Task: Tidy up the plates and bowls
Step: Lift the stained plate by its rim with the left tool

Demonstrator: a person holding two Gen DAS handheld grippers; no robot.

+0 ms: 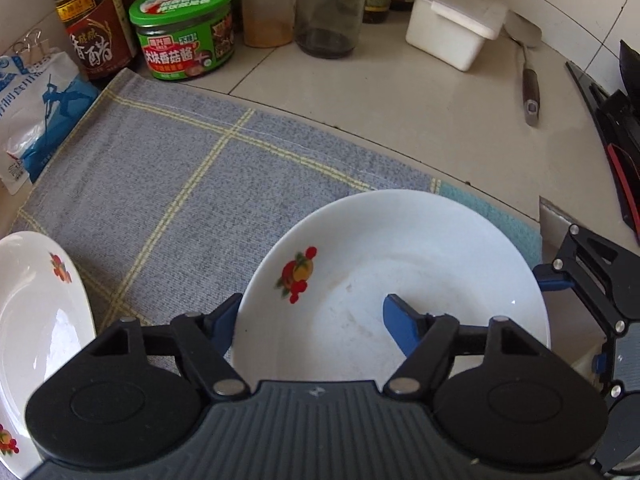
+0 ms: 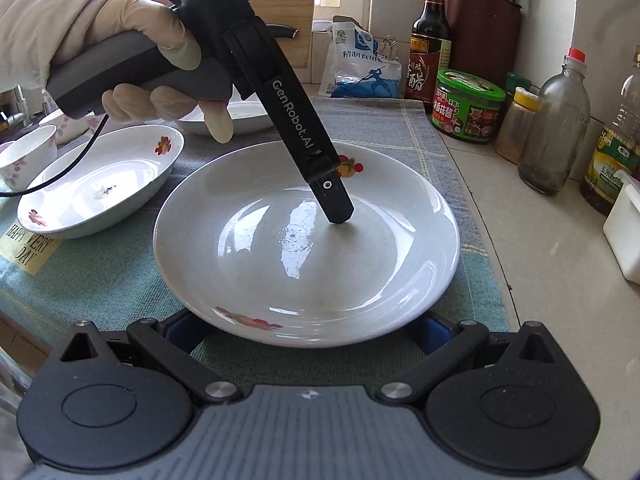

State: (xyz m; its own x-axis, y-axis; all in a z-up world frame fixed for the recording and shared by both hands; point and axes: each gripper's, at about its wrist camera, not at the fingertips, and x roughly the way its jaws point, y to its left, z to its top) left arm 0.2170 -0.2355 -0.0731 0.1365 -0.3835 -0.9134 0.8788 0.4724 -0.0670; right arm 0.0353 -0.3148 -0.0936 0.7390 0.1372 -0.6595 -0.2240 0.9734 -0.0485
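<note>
Plate point(image 2: 306, 240) fills the lower centre on the cloth point(image 1: 180, 184); left gripper point(image 1: 310, 322) jaws clamp its rim, right gripper point(image 2: 304, 330) jaws sit apart at its near edge. Grasp made; next comes lifting toward the second plate point(image 2: 100, 188) upper left, kept level.

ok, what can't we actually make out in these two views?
Left wrist view: whether the left gripper actually clamps the plate; the rim covers its outer finger.
Right wrist view: the right gripper fingertips, hidden under the plate's near rim.
Left wrist view: second plate, cut off by the left edge.
Right wrist view: far plate, mostly behind the gloved hand.
</note>
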